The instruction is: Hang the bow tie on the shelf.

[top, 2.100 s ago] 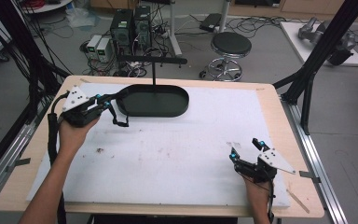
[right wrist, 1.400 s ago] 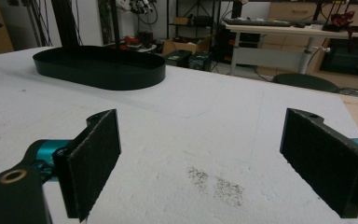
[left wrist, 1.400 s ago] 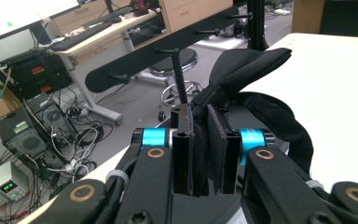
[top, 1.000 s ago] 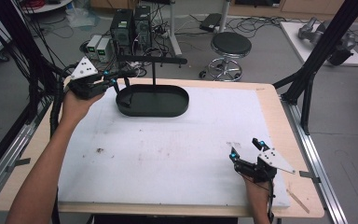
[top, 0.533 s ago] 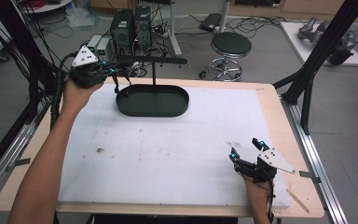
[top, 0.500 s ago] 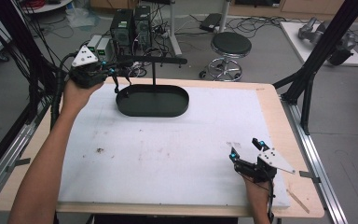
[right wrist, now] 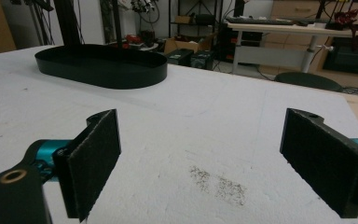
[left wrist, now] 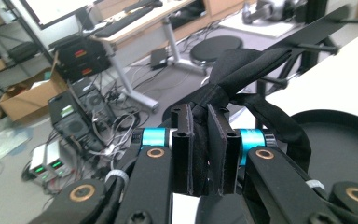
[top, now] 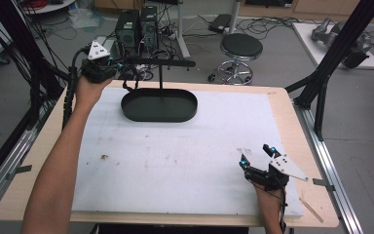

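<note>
The left gripper is raised at the far left of the table, its jaws closed tight on a black strap. In the left gripper view the strap rises from between the jaws and runs up and to the right toward a black horizontal bar; a loop of it hangs below. The bar stands on a post above a black oval tray, whose long axis runs left to right. The right gripper rests near the right edge on the white sheet, jaws spread wide and holding nothing.
</note>
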